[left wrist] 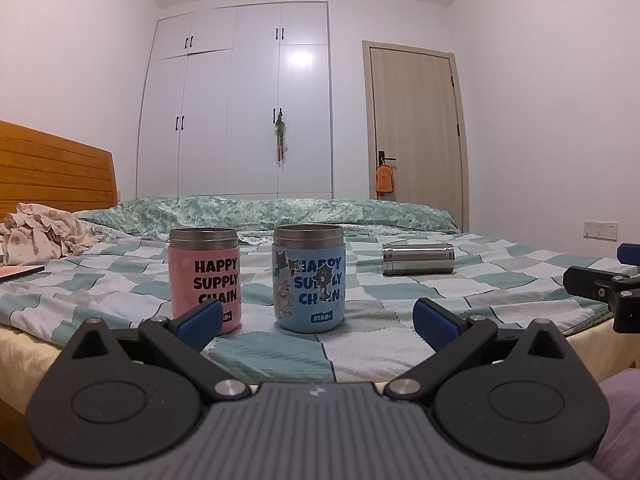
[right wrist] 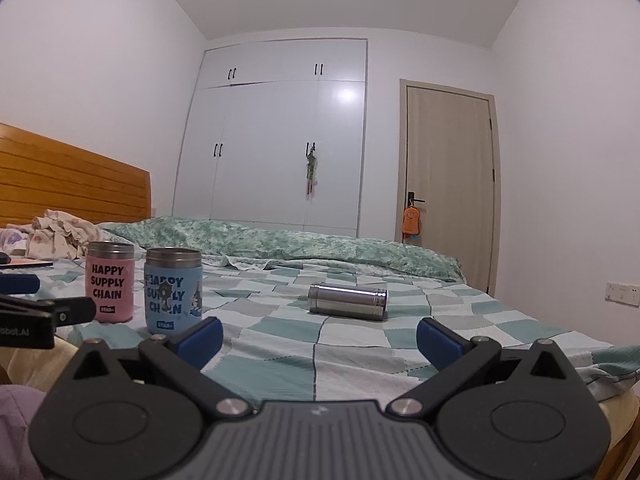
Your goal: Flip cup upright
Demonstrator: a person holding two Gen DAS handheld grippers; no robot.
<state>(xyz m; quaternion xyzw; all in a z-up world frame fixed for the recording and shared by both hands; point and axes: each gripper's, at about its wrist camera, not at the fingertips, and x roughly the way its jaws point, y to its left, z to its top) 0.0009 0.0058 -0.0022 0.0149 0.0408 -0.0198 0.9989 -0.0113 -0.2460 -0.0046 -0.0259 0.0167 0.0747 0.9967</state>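
A bare steel cup (left wrist: 418, 259) lies on its side on the checked bedspread, right of centre; it also shows in the right wrist view (right wrist: 347, 302). A pink cup (left wrist: 205, 279) and a blue cup (left wrist: 309, 277) stand upright on the bed, both with "HAPPY SUPPLY CHAIN" printed on them; they show in the right wrist view too, pink (right wrist: 109, 282) and blue (right wrist: 173, 290). My left gripper (left wrist: 318, 322) is open and empty, just before the two upright cups. My right gripper (right wrist: 319, 342) is open and empty, short of the lying steel cup.
The checked bedspread (left wrist: 400, 312) covers the bed. A green quilt (left wrist: 280, 210) lies along the far side. Crumpled clothes (left wrist: 40, 236) and a flat book (left wrist: 20, 272) lie at the left by the wooden headboard (left wrist: 52, 172). The right gripper's body (left wrist: 604, 284) shows at the right edge.
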